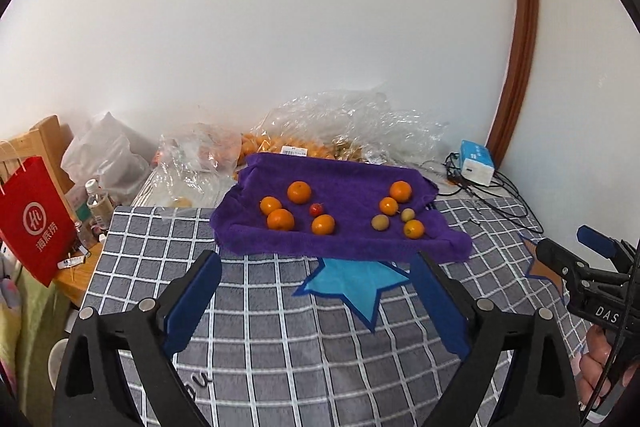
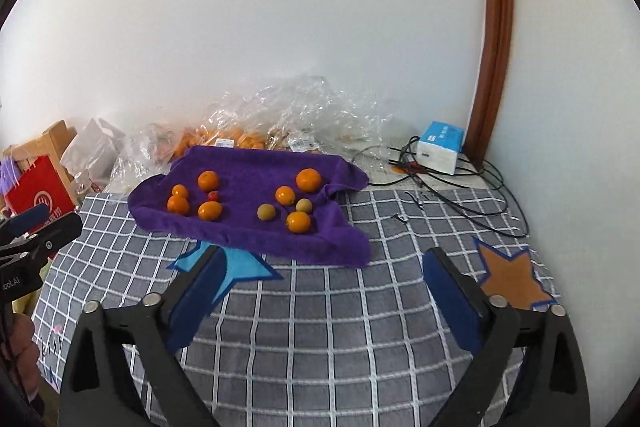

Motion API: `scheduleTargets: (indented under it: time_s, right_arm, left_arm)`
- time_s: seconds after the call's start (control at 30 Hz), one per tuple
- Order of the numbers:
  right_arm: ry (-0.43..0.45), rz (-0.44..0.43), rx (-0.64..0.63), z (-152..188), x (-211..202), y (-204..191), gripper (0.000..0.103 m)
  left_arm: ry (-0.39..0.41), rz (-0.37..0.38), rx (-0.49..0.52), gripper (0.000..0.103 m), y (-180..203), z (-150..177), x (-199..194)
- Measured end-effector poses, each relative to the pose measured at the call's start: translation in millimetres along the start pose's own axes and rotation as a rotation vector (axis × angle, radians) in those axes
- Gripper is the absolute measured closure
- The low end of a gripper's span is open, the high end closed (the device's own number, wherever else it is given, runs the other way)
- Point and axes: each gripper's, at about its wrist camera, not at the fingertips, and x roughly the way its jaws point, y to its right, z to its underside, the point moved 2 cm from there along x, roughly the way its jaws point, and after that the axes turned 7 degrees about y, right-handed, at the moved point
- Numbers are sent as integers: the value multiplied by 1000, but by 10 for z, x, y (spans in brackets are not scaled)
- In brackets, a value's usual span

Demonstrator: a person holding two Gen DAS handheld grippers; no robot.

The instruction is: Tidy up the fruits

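A purple towel [image 1: 348, 187] [image 2: 248, 167] lies on a grey checked cloth [image 1: 280, 347] [image 2: 320, 327]. On its left part lie several oranges [image 1: 280, 219] [image 2: 178, 204] and a small red fruit [image 1: 316, 209] [image 2: 213, 195]. On its right part lie three oranges [image 1: 401, 191] [image 2: 308, 180] and two small green-yellow fruits [image 1: 380, 222] [image 2: 266, 212]. My left gripper [image 1: 316, 263] is open and empty, short of the towel's near edge. My right gripper [image 2: 324, 259] is open and empty, near the towel's front right corner.
Clear plastic bags of fruit [image 1: 336, 131] [image 2: 280, 119] lie behind the towel against the wall. A blue-white box [image 1: 476, 163] [image 2: 440, 147] with black cables sits at the back right. A red paper bag [image 1: 32, 219] and bottles stand at the left. Star patches [image 1: 356, 283] [image 2: 512, 275] mark the cloth.
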Motion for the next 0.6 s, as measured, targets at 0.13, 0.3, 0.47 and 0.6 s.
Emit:
scheduleTargets:
  time_s: [0.13, 0.3, 0.47, 0.6]
  right_arm:
    - [29, 6, 0, 59, -274, 14, 2]
    - [39, 24, 13, 123, -453, 72, 1]
    - [35, 29, 25, 169, -509, 103, 1]
    - [37, 35, 22, 178, -526, 105, 1]
  left_arm:
    - [13, -8, 20, 2, 78, 65, -197]
    - [34, -14, 40, 2, 120, 103, -354]
    - [35, -8, 36, 2, 152, 130, -395]
    - [44, -27, 43, 2, 159, 139, -423]
